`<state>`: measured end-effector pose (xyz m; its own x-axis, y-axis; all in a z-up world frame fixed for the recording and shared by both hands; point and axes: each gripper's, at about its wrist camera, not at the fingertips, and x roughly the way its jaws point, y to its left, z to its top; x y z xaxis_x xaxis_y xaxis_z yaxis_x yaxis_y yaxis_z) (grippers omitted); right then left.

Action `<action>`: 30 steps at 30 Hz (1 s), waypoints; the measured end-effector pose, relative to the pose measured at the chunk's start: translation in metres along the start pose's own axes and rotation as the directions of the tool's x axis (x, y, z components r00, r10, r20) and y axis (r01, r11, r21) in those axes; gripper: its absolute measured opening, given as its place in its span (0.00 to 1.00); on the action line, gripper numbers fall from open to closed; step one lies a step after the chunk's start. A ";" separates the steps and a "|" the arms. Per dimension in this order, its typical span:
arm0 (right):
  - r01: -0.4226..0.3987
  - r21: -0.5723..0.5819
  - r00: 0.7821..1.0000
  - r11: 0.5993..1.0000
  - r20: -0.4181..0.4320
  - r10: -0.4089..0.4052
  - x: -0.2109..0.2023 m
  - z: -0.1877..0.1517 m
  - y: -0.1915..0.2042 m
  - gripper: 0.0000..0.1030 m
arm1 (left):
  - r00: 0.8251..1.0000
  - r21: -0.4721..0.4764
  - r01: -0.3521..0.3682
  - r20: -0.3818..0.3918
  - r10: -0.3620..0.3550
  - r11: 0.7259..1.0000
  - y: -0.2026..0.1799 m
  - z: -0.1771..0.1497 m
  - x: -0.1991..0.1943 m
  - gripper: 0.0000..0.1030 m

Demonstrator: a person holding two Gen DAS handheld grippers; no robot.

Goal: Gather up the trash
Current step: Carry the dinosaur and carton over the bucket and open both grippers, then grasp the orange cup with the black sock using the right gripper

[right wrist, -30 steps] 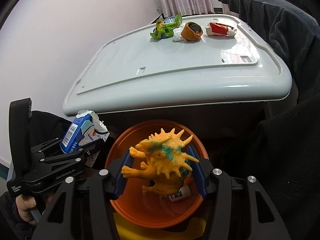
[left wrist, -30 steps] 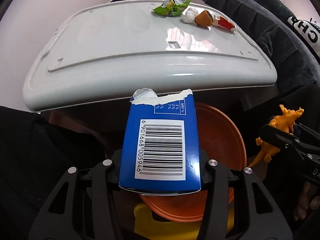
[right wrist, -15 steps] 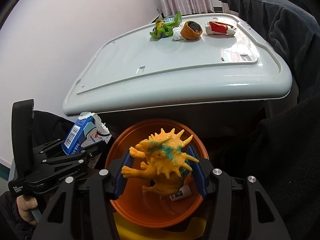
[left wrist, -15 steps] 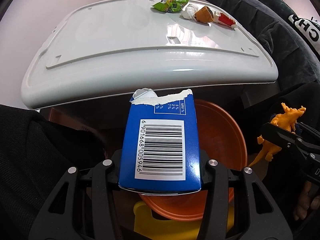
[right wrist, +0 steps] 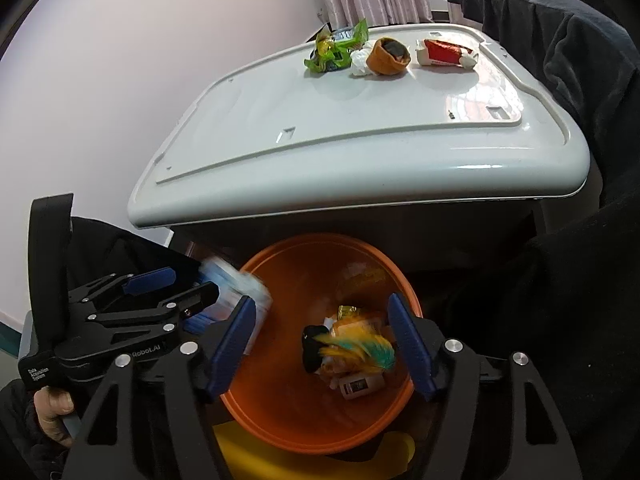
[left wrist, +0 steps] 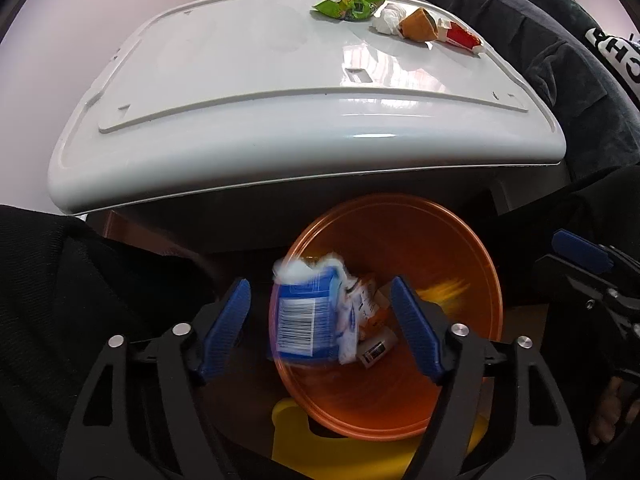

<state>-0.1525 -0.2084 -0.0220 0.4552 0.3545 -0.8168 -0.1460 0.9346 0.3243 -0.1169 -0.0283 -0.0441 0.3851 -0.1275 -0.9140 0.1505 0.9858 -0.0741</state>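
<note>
Both tongs have let go since half a second ago: the left tongs [left wrist: 320,328], which were clamped on the torn blue cardboard carton with a barcode [left wrist: 306,316], now stand wide apart with nothing between their blue pads, and the carton is a blurred shape over the near left rim of the round orange plastic bin [left wrist: 452,240]. Likewise the right tongs [right wrist: 322,340] gape empty, and the spiky yellow rubber dinosaur toy [right wrist: 356,350] they gripped is a blurred streak of yellow and teal inside the bin, above a small white barcoded packet [right wrist: 360,386] and other scraps at the bottom. Beneath the bin, at 6 o'clock, a yellow plastic piece [left wrist: 292,432] shows. Beyond the bin, at 12 o'clock, lies the glossy white plastic counter [left wrist: 240,92], and at its far edge sit a crumpled green snack wrapper [left wrist: 352,0], a white tissue wad [left wrist: 388,22], a brown paper cup on its side [left wrist: 418,26] and a red-and-white carton [left wrist: 460,38], close together in a row. Dark fabric [left wrist: 560,52] hangs at 2 o'clock.
</note>
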 end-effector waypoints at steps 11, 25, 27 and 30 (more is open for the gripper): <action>-0.008 0.020 1.000 1.000 0.020 0.008 -0.003 0.008 -0.003 0.68 | 1.000 -0.027 0.016 0.023 -0.015 1.000 0.007 0.009 -0.005 0.70; 0.070 0.086 0.990 0.994 0.116 -0.080 0.040 0.169 -0.044 0.73 | 0.976 -0.126 0.026 0.217 0.001 0.992 0.017 0.105 -0.004 0.74; 0.087 0.115 0.988 0.990 0.114 -0.100 0.056 0.192 -0.053 0.73 | 0.975 -0.141 0.025 0.224 0.008 0.990 0.019 0.106 0.001 0.74; 0.113 0.128 0.986 0.985 0.105 -0.126 0.084 0.222 -0.063 0.73 | 0.979 -0.144 0.022 0.203 0.008 0.989 0.020 0.101 0.010 0.74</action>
<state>0.0895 -0.2442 -0.0053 0.5596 0.2286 -0.7966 0.0199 0.9572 0.2886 -0.0181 -0.0209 -0.0140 0.5635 -0.1392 -0.8143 0.0262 0.9882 -0.1508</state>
